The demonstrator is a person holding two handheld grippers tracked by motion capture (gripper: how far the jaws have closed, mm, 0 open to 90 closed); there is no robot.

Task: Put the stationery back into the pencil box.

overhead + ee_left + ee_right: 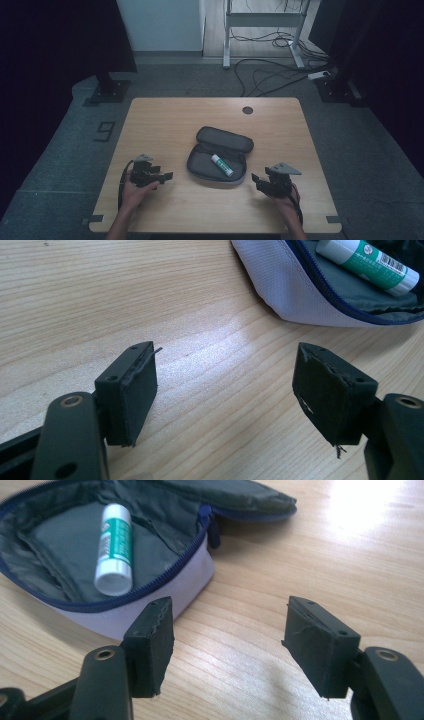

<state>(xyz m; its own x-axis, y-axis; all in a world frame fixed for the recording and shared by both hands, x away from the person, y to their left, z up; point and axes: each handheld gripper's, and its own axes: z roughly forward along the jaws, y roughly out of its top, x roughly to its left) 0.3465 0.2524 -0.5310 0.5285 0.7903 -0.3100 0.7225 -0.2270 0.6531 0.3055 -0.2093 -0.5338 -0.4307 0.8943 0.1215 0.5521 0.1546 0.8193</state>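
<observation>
Here the pencil case (220, 155) lies unzipped at the centre of the table (165, 120) in the high view, its lid flap folded back toward the upper right of the frame, and a glue stick (222, 165) with a green label already rests inside it, slanting from upper left to lower right. That suggests the loading is done and the closing is left: the flap is not yet folded over and the blue zipper (192, 550) stands open all round as far as it can be seen. The left tongs (167, 176) sit at the lower left of the high view, near the case but clear of it, their jaws spread wide with nothing between them, as the left gripper view confirms, with bare wood under the left tongs (225, 390). The right tongs (255, 178) sit at the lower right, just beside the case's near edge; in the right gripper view the right tongs (227, 630) stand apart and empty, the case's pale wall just beyond the left jaw. Whether that jaw touches the fabric is hard to tell. The zipper pull is hard to make out beyond a dark tab near the hinge, and the left gripper view cuts off most of the case.
</observation>
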